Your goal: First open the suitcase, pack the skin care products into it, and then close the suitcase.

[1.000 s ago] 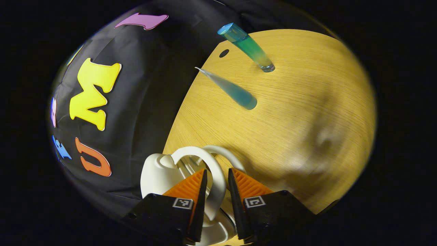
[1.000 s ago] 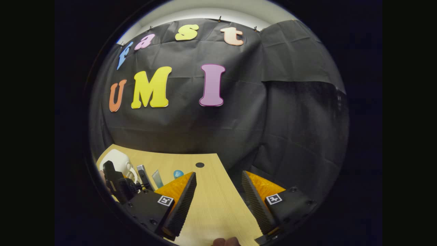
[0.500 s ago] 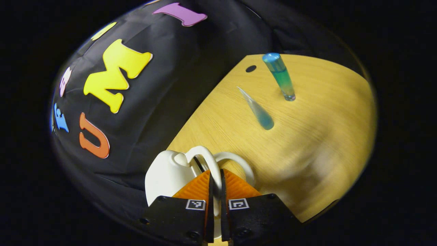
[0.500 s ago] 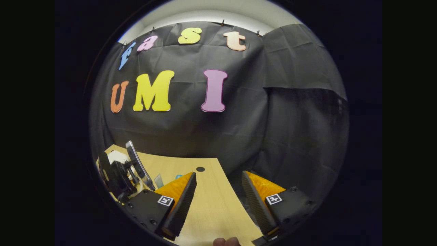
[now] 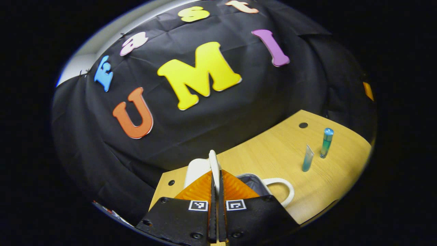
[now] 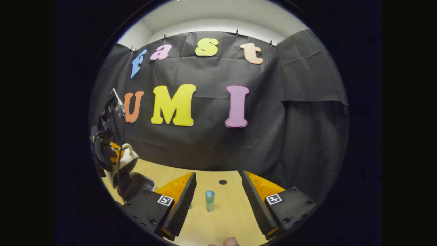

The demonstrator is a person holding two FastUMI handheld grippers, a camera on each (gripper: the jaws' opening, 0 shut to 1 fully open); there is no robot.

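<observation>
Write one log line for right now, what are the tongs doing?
left tongs: shut on suitcase lid handle | suitcase: open | right tongs: open, idle | bottle, tube: on table

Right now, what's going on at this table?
A person is working two handheld grippers. The left gripper is shut on the white handle of a small suitcase's lid, which is lifted, showing a grey lining. The right gripper hangs open above the wooden table, facing a blue-green bottle. That bottle and a tube stand unpacked.
</observation>
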